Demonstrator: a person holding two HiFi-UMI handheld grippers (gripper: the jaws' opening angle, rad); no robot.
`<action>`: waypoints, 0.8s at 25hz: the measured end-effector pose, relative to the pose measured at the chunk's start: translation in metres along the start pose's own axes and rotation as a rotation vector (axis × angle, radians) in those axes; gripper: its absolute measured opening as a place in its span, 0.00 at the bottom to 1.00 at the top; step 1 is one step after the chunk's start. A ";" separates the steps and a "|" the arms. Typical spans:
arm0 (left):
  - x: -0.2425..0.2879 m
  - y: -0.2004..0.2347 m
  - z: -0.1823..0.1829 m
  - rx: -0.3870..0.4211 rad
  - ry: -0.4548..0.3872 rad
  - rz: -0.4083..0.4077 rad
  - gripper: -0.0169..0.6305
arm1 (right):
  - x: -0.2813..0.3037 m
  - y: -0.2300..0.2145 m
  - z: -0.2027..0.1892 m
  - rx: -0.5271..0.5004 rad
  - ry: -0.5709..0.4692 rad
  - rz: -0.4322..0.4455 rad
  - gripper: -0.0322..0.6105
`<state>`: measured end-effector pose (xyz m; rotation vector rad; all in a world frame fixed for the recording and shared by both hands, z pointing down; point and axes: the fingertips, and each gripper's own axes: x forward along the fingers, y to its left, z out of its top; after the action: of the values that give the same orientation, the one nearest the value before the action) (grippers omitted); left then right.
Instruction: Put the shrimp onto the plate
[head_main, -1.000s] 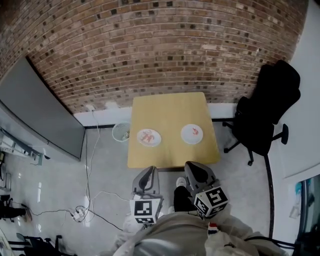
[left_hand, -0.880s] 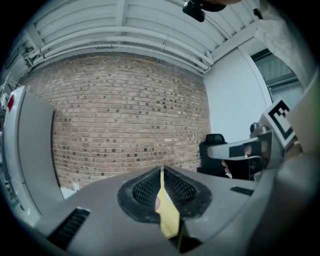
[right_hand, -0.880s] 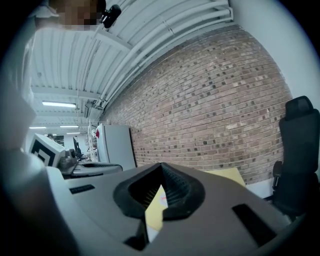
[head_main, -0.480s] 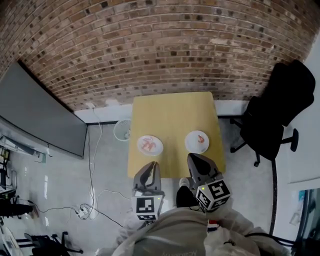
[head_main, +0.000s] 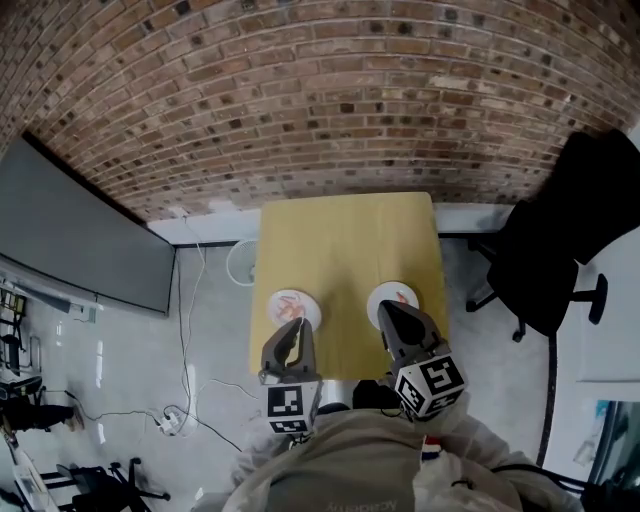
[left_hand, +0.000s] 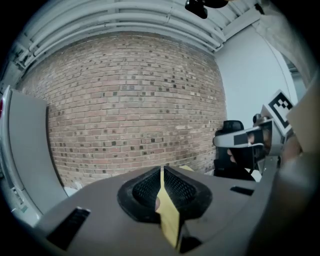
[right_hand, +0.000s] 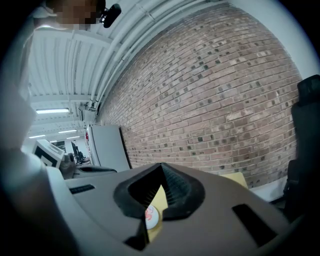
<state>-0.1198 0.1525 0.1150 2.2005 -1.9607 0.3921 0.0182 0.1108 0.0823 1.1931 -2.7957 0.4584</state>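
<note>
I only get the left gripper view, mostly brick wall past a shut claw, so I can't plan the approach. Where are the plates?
Observer: The head view shows two plates on the yellow table. The left plate is right ahead of the left claw.
Operator: What's on them?
Observer: Reddish shrimp lie on that left plate. The right plate carries one reddish piece, likely a shrimp too.
Operator: Is the other hand carrying anything?
Observer: No. The right gripper view shows the right claw shut and empty.
</note>
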 end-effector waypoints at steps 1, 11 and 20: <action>0.006 0.003 -0.001 0.000 0.010 0.012 0.07 | 0.005 -0.006 0.001 0.002 0.005 0.002 0.09; 0.048 0.033 -0.020 -0.012 0.080 0.023 0.07 | 0.053 -0.032 -0.012 0.025 0.062 -0.011 0.09; 0.097 0.075 -0.083 -0.013 0.170 0.026 0.07 | 0.094 -0.045 -0.040 0.031 0.098 -0.063 0.09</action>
<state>-0.1912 0.0761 0.2202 2.0611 -1.8977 0.5495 -0.0167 0.0280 0.1484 1.2259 -2.6699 0.5422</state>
